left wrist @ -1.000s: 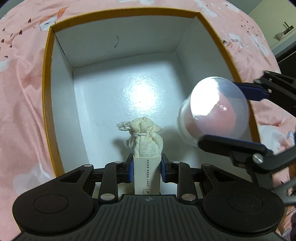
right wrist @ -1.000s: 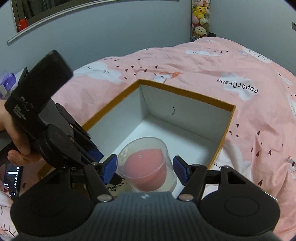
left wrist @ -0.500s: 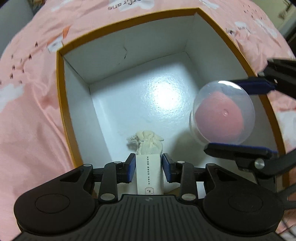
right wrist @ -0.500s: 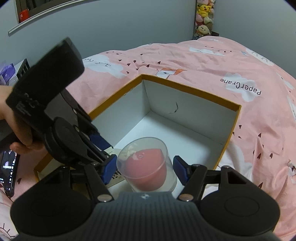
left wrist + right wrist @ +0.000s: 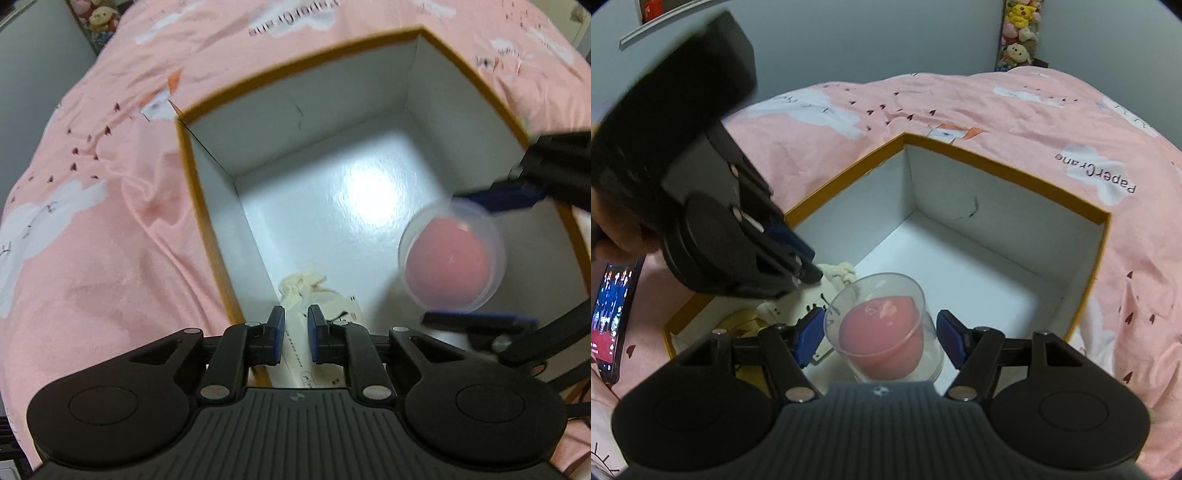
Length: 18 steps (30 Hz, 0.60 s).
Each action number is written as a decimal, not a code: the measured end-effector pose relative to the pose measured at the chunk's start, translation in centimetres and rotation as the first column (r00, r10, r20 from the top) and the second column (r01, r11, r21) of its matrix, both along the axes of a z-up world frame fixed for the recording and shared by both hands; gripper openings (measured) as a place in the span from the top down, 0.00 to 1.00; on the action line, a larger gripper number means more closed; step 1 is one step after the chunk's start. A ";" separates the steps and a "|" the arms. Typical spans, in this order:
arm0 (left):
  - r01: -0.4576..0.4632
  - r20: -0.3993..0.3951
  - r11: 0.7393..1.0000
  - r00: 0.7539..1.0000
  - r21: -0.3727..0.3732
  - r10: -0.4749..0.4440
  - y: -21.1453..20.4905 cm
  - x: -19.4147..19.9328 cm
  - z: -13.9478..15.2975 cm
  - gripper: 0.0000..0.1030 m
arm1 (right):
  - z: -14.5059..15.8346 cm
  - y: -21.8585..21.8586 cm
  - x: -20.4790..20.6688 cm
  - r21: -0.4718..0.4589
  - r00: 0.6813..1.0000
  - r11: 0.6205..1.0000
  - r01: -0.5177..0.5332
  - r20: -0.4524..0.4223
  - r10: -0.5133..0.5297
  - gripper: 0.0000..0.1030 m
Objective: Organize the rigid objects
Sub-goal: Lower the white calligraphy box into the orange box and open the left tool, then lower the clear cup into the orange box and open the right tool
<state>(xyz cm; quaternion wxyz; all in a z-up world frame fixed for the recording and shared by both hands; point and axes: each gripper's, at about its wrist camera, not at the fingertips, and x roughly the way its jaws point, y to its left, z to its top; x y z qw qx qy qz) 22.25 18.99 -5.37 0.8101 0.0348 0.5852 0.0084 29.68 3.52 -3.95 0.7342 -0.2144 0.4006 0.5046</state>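
Left wrist view: left gripper (image 5: 296, 334) pinching slim white carton (image 5: 301, 363) with cloth pouch (image 5: 303, 282), lower centre, inside box (image 5: 192, 184); right gripper (image 5: 881, 338) clasping clear cup (image 5: 882, 325) holding pink sponge (image 5: 881, 338); lower both gently, release only once seated, apart.

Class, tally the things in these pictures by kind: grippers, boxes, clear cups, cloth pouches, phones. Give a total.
Grippers: 2 (left gripper, right gripper)
Boxes: 1 (orange-rimmed box)
Clear cups: 1 (pink-filled cup)
Cloth pouches: 1 (cream pouch)
Phones: 1 (phone)
Total: 6
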 end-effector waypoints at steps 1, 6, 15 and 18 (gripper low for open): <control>0.000 0.021 1.000 1.000 -0.003 0.000 0.3 -0.3 0.5 0.83 | -0.1 0.1 -0.1 -0.006 1.000 1.000 -0.005 -0.003 0.005 0.36; 0.031 0.033 0.997 0.999 -0.069 -0.029 0.5 -1.2 1.6 0.83 | -0.6 1.2 -0.6 -0.018 0.999 0.999 -0.030 -0.016 0.029 0.36; 0.093 -0.066 0.995 0.994 0.024 -0.092 -1.9 -0.8 -1.5 0.85 | -1.1 1.5 -0.6 -0.084 0.999 0.996 -0.036 0.019 0.038 0.36; 0.102 -0.074 0.994 0.992 0.050 -0.098 -2.3 -0.3 -1.9 0.85 | -1.0 1.1 -0.5 -0.091 0.999 0.995 -0.035 0.029 0.038 0.36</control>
